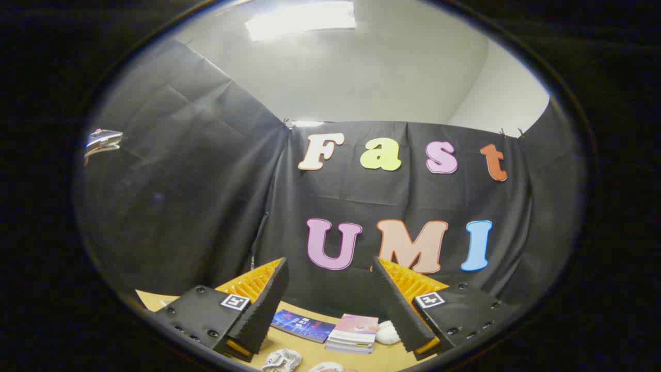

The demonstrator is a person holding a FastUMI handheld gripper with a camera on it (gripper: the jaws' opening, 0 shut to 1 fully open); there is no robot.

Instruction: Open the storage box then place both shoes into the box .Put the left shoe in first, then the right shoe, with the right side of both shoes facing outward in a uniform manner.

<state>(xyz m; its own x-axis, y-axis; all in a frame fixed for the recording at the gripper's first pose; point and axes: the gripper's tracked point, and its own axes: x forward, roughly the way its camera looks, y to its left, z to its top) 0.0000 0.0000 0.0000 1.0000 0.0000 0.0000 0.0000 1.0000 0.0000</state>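
Note:
My gripper [329, 268] is held high and tilted up toward the booth's black wall, its two ribbed fingers [263, 305] spread wide apart with nothing between them. Far below, on the tan table [304, 351], part of a white shoe [282, 360] with dark markings lies beneath the left finger. Beside it, the tip of a second shoe [327, 367] peeks in, pale with a pinkish tint. Another white object [387, 333], only partly visible, sits by the right finger; I cannot tell what it is.
A dark blue booklet [302, 325] lies flat on the table at the back. A stack of books with a pink cover [353, 333] sits next to it. The black cloth wall closes in the table on the left, back and right.

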